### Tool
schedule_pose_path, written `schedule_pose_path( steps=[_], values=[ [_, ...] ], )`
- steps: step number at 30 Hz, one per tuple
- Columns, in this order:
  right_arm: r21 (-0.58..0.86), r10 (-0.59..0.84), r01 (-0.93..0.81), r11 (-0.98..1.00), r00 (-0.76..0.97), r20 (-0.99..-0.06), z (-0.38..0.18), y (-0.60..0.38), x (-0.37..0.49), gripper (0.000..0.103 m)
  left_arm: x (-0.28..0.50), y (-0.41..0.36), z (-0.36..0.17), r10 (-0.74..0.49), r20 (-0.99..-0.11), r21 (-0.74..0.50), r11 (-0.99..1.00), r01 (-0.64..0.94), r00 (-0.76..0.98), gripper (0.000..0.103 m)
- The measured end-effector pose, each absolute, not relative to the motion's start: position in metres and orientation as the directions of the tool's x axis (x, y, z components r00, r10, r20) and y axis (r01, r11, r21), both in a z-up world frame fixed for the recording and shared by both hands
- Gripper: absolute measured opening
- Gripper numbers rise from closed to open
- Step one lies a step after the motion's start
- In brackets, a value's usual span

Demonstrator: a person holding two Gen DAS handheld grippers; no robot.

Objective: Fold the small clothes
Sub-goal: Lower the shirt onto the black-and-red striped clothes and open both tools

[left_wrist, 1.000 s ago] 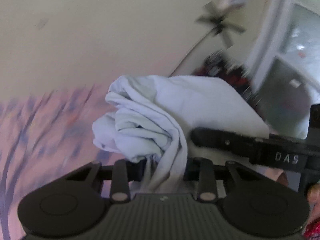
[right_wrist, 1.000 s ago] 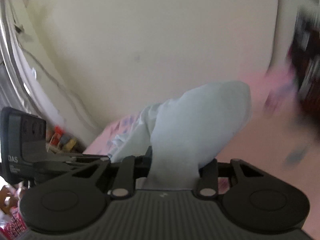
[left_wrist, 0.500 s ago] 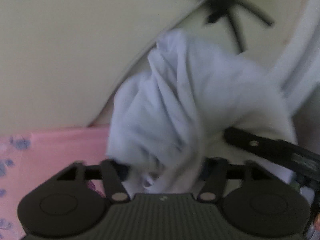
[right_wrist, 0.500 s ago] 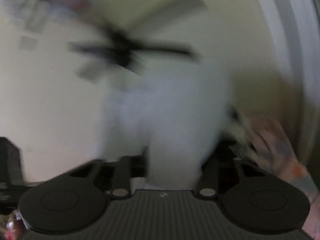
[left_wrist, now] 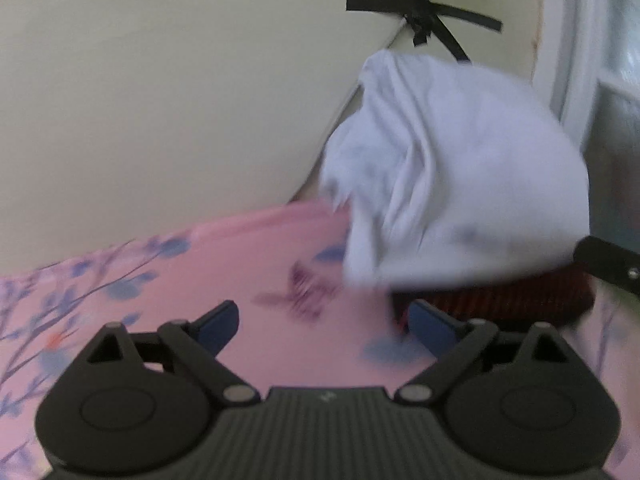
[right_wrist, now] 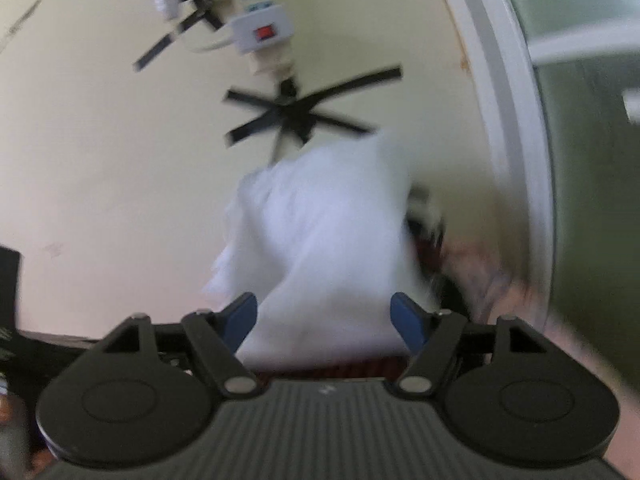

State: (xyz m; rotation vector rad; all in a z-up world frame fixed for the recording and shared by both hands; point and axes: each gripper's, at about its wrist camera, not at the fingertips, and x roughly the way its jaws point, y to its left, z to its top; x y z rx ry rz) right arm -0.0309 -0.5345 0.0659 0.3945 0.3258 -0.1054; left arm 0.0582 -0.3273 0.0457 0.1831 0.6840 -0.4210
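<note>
A pale blue-white garment [left_wrist: 460,184] is bunched and blurred in the air at the right of the left wrist view, over a dark red cloth [left_wrist: 500,296]. My left gripper [left_wrist: 326,322] is still opening; its blue pads [left_wrist: 224,320] stand wide apart with only the pink sheet between them. The garment is clear of it, ahead and to the right. In the right wrist view the garment [right_wrist: 328,232] fills the gap of my right gripper [right_wrist: 326,316], whose jaws are opening. Its pads [right_wrist: 408,320] stand at the cloth's edges without pinching it. The right gripper's finger [left_wrist: 608,268] shows at the far right.
A pink sheet with blue flowers [left_wrist: 180,280] covers the surface below. Behind it is a cream wall with black tape crosses [left_wrist: 424,20] and a white power strip [right_wrist: 260,20]. A white door frame [right_wrist: 500,120] and green glass stand at the right.
Both grippers were shut on the bunched garment and now stand open. The garment has left the left jaws and moved forward and right. Both views swung towards the taped wall.
</note>
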Motion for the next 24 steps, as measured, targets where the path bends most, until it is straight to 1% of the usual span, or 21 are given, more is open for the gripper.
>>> schedule_pose_path(
  steps=[2, 4, 11, 13, 14, 16, 24],
  values=[
    [0.396, -0.030, 0.188, 0.899, 0.927, -0.373, 0.048, -0.518, -0.050, 0.084, 0.032, -0.308, 0.035, -0.290, -0.632, 0.066, 0.904, 0.423, 0.718, 0.096],
    [0.432, -0.055, 0.231, 0.872, 0.922, -0.382, 0.030, -0.496, -0.070, 0.097, 0.004, -0.289, 0.029, -0.261, -0.618, 0.104, 0.908, 0.406, 0.741, 0.097],
    [0.452, -0.112, 0.310, 0.836, 0.904, -0.412, -0.002, -0.433, -0.122, 0.097, -0.044, -0.243, 0.022, -0.236, -0.558, 0.131, 0.922, 0.365, 0.796, 0.103],
    [0.447, -0.149, 0.333, 0.830, 0.905, -0.398, -0.002, -0.425, -0.131, 0.097, -0.050, -0.239, 0.020, -0.231, -0.547, 0.148, 0.919, 0.364, 0.805, 0.103],
    [0.450, -0.166, 0.346, 0.823, 0.905, -0.392, -0.003, -0.424, -0.135, 0.097, -0.051, -0.238, 0.018, -0.228, -0.550, 0.152, 0.918, 0.365, 0.804, 0.103],
    [0.465, -0.173, 0.367, 0.806, 0.896, -0.409, -0.004, -0.425, -0.139, 0.097, -0.052, -0.236, 0.017, -0.230, -0.564, 0.148, 0.917, 0.371, 0.793, 0.103],
    [0.454, -0.185, 0.374, 0.809, 0.894, -0.408, -0.004, -0.425, -0.139, 0.097, -0.055, -0.233, 0.015, -0.261, -0.578, 0.134, 0.904, 0.406, 0.773, 0.103]
  ],
)
